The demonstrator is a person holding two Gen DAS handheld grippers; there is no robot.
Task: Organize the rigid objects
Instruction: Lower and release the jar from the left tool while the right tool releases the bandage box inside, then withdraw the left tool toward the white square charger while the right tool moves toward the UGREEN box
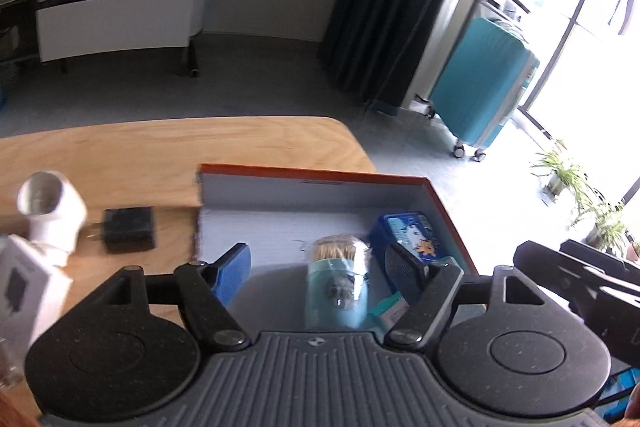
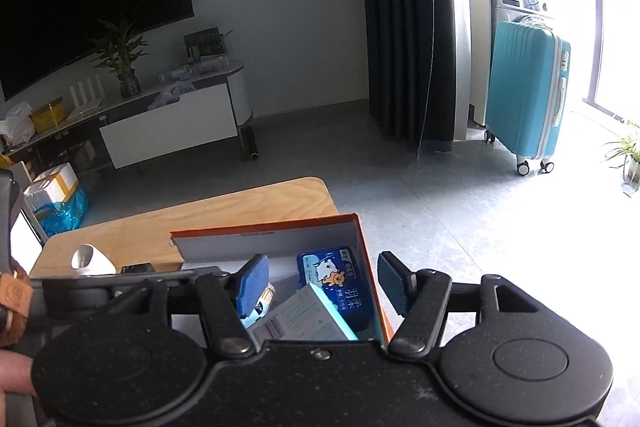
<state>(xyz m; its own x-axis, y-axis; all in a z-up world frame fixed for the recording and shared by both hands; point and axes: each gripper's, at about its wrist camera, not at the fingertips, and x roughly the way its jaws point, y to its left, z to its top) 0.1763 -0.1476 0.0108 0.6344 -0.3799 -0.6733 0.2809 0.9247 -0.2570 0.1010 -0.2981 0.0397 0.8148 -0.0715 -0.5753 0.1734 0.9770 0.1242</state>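
An orange-edged cardboard box [image 1: 312, 176] with a white inside sits on the wooden table [image 1: 160, 143]. In it lie a clear toothpick jar with a light blue base [image 1: 338, 279], a blue tissue pack with a cartoon [image 1: 412, 227] and a teal-edged carton [image 1: 390, 309]. My left gripper [image 1: 318, 267] is open above the box, with the jar lying below between its fingers. My right gripper [image 2: 322, 281] is open over the box's right wall [image 2: 370, 267], above the tissue pack [image 2: 334, 277] and the carton [image 2: 304, 319].
Left of the box on the table are a black charger plug [image 1: 128, 229], a white pipe elbow [image 1: 52, 211] and a white box [image 1: 28, 291]. Beyond the table edge are grey floor, a teal suitcase [image 2: 528, 99], a dark curtain and a TV stand.
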